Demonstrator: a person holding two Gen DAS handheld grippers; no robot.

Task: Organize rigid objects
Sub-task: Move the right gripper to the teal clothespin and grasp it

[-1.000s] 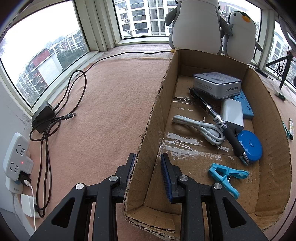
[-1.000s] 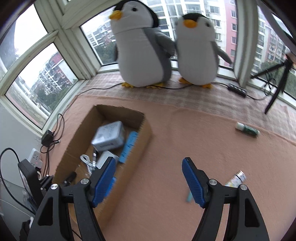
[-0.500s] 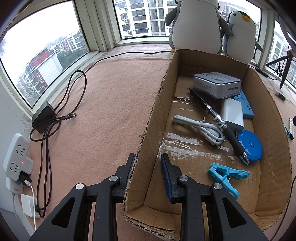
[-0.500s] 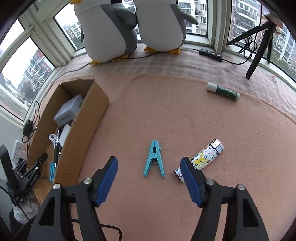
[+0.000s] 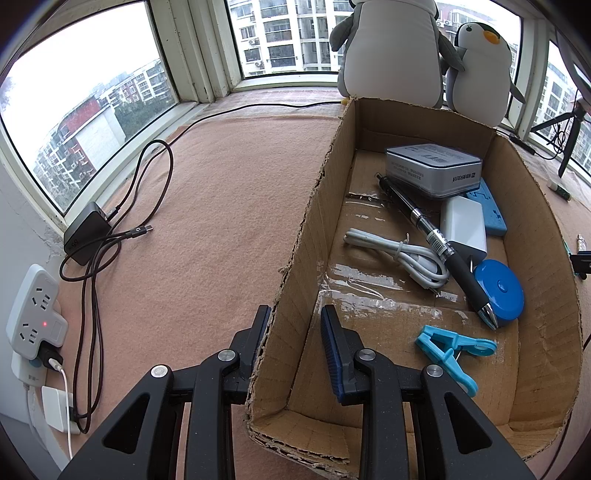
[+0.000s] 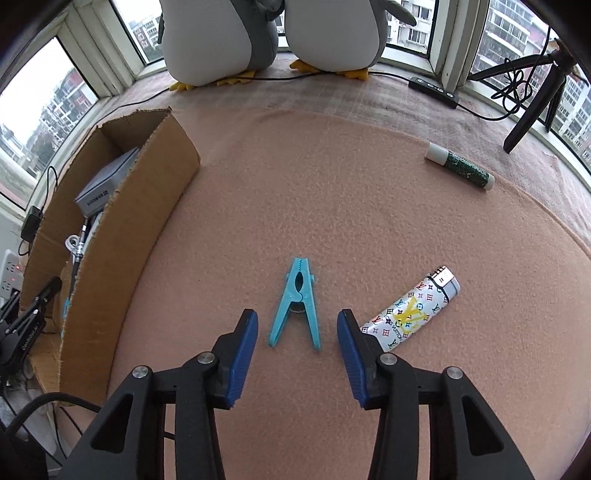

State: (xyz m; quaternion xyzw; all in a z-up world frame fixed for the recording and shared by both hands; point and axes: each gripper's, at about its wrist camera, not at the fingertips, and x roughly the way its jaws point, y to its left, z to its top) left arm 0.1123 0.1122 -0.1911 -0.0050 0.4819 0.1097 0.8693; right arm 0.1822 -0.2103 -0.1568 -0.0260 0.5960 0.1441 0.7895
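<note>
My left gripper [image 5: 295, 325] is shut on the left wall of the cardboard box [image 5: 295, 258], one finger outside, one inside. The box holds a grey case [image 5: 432, 168], a pen [image 5: 436, 240], a white cable [image 5: 399, 254], a white charger [image 5: 463, 227], a blue tape measure [image 5: 498, 288] and a blue clothespin [image 5: 450, 350]. My right gripper [image 6: 297, 325] is open, its fingers either side of a blue clothespin [image 6: 297, 299] lying on the pink cloth. A patterned lighter [image 6: 413, 310] lies just right of it. A green glue stick [image 6: 460, 166] lies farther right.
Two plush penguins [image 6: 273, 33] stand at the window behind the box [image 6: 122, 206]. A power strip [image 5: 33, 314], a charger brick and cables [image 5: 88, 232] lie left of the box. A tripod leg [image 6: 535, 99] and a black strip [image 6: 434, 86] are at the far right.
My right gripper has swung down and forward toward the cloth, so the blue clothespin now lies between its open fingers. The left gripper has stayed on the box wall.
</note>
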